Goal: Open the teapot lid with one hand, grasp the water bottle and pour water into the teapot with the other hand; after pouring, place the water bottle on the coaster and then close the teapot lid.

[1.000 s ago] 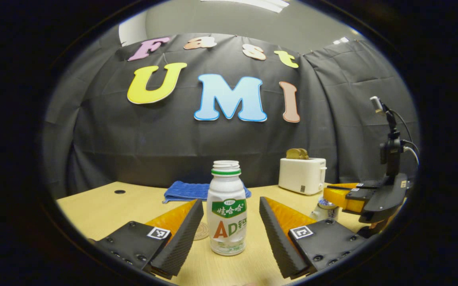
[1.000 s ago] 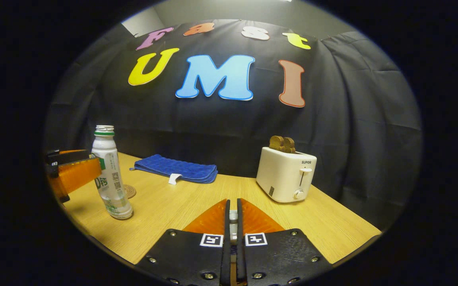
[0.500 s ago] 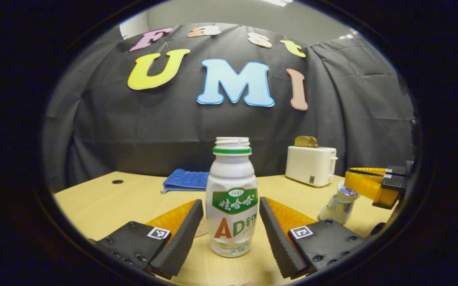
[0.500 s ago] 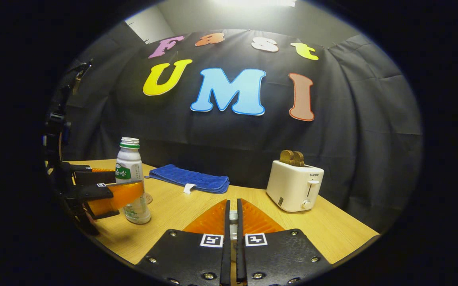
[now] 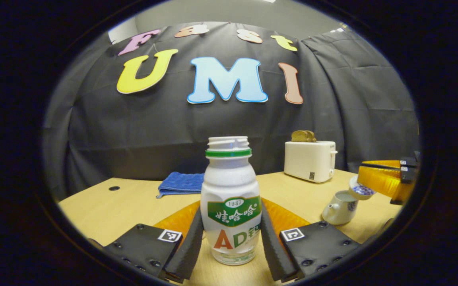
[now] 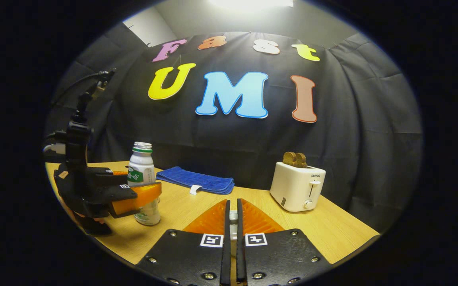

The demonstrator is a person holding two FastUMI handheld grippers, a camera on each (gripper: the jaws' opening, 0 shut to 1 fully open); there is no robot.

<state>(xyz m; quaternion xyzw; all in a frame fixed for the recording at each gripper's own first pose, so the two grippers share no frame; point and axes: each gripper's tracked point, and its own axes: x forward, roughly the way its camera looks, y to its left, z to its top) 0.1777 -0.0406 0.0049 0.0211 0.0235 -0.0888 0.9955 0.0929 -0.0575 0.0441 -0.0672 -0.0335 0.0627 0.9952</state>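
Note:
A white water bottle [image 5: 231, 198] with a green label and no cap stands on the wooden table [image 5: 105, 202]. My left gripper [image 5: 231, 210] is shut on it, one finger pressing each side of its lower body. At the right stands a small white teapot [image 5: 338, 208] with its mouth uncovered. Its lid [image 5: 359, 190] hangs tilted just above and right of it, pinched at the tips of my right gripper [image 5: 362, 179]. In the right gripper view my right gripper [image 6: 233, 203] is shut on the lid's small knob [image 6: 233, 216]. Farther left there, the left gripper [image 6: 149, 194] clasps the bottle [image 6: 141, 169].
A white toaster [image 5: 310, 161] with toast in its slots stands at the back right, seen too as the toaster [image 6: 297, 186]. A folded blue cloth [image 5: 179, 183] lies near the wall, also the cloth [image 6: 197, 180]. A small dark hole [image 5: 111, 188] marks the table's left part.
My left fingers have shut onto the bottle, which stood between them untouched. My right gripper has lifted the lid off the teapot, up and to the right.

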